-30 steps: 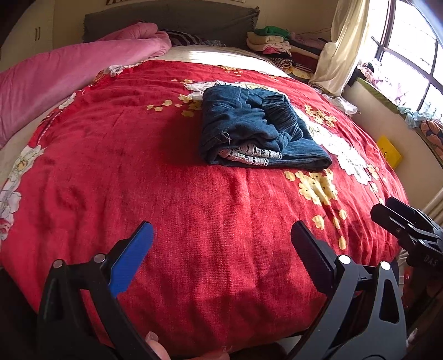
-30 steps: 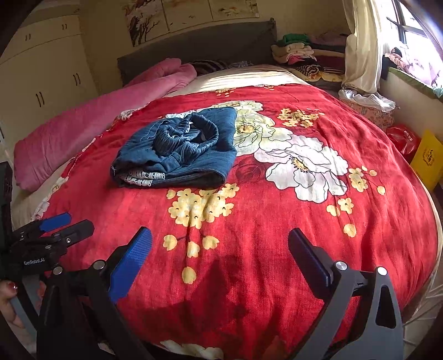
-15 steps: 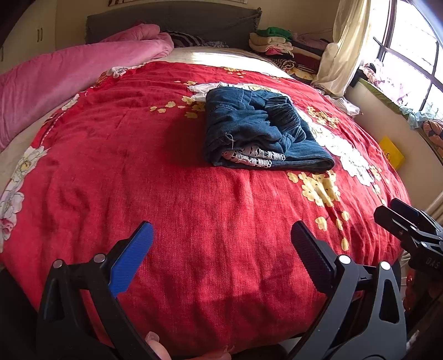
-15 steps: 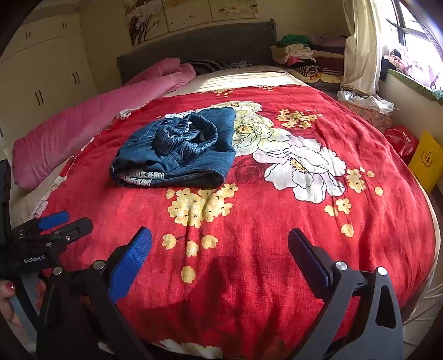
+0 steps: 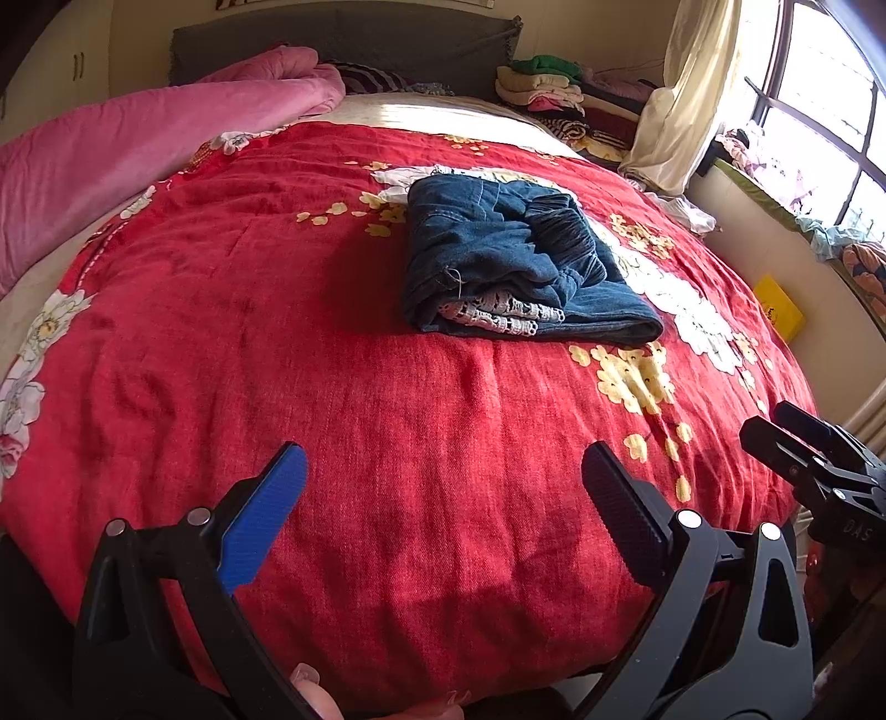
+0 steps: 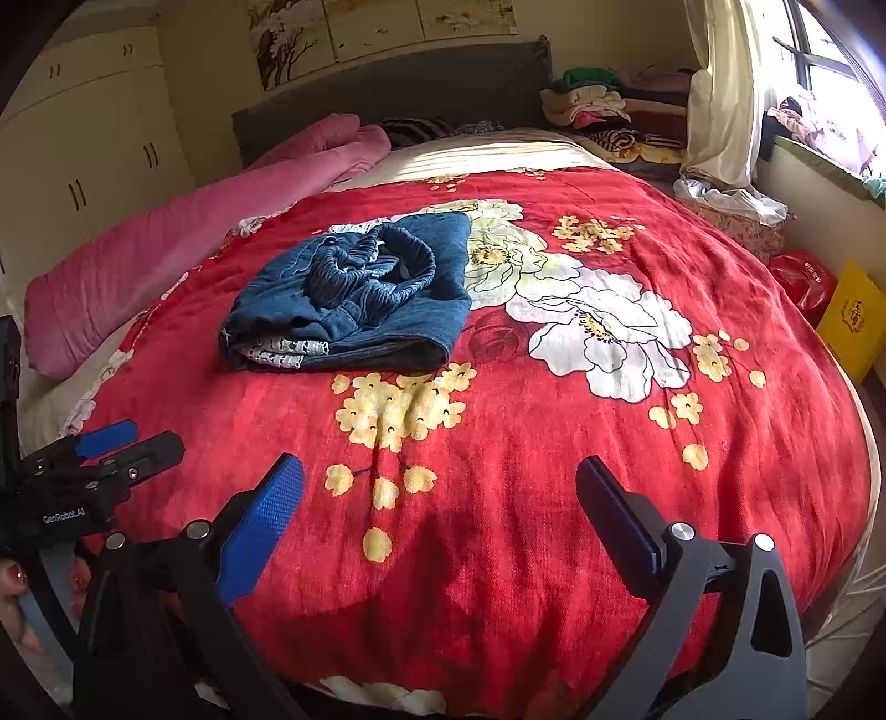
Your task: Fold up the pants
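From the left wrist view, the left claw (image 5: 443,498) hangs released over the near edge of the bed, its blue-padded finger and black-padded finger spread wide with nothing between them, well apart from the folded dark blue denim pants (image 5: 515,266). The pants lie as a compact bundle on the red floral plush blanket (image 5: 277,360), a little right of the middle of the bed, with a strip of white lace trim showing at the near folded edge and the gathered waistband on top. A rolled pink quilt (image 5: 138,144) runs along the left side of the bed, a grey headboard (image 5: 343,39) stands behind it, and a stack of folded clothes (image 5: 545,83) sits at the far right corner near a cream curtain (image 5: 675,94). The right claw (image 5: 797,443) shows at the right edge of this view, off the blanket's corner, seen side-on. From the right wrist view, the right claw (image 6: 440,498) is likewise released, fingers wide apart and empty above the yellow flowers printed on the blanket (image 6: 554,498). The pants (image 6: 354,293) rest left of centre, just beside a large white printed flower, touched by neither claw. The left claw (image 6: 122,443) appears at the left edge, low beside the bed. White cupboards (image 6: 83,127) stand at the far left, and a yellow box (image 6: 853,321) with a red bag (image 6: 803,277) sits beside the bed on the right.
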The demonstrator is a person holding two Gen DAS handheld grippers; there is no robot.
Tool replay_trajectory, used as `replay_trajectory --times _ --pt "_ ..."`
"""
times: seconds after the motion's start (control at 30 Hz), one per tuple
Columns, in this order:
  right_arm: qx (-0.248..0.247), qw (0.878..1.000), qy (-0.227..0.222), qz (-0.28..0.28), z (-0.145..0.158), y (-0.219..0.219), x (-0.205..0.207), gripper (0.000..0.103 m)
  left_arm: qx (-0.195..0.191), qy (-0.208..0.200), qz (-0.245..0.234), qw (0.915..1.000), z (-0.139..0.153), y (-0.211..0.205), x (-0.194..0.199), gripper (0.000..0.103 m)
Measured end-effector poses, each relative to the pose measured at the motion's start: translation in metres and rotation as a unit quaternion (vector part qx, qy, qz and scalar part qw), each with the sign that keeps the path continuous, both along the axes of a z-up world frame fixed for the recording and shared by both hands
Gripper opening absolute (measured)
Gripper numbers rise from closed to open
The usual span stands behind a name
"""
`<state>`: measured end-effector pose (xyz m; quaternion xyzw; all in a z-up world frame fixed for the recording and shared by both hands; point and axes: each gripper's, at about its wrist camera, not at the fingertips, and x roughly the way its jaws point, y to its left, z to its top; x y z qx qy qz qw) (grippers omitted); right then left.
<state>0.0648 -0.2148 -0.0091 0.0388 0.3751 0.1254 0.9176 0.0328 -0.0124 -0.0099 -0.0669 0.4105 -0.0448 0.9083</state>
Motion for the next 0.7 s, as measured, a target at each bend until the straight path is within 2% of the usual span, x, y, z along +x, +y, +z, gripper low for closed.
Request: replay_trajectory --times 0.7 --pt "-0.002 1.0 0.002 -0.003 -0.0017 -0.0013 -0.0014 0.098 0.022 0.006 0.004 0.9997 -0.0034 -0.0032 0.0003 0.093"
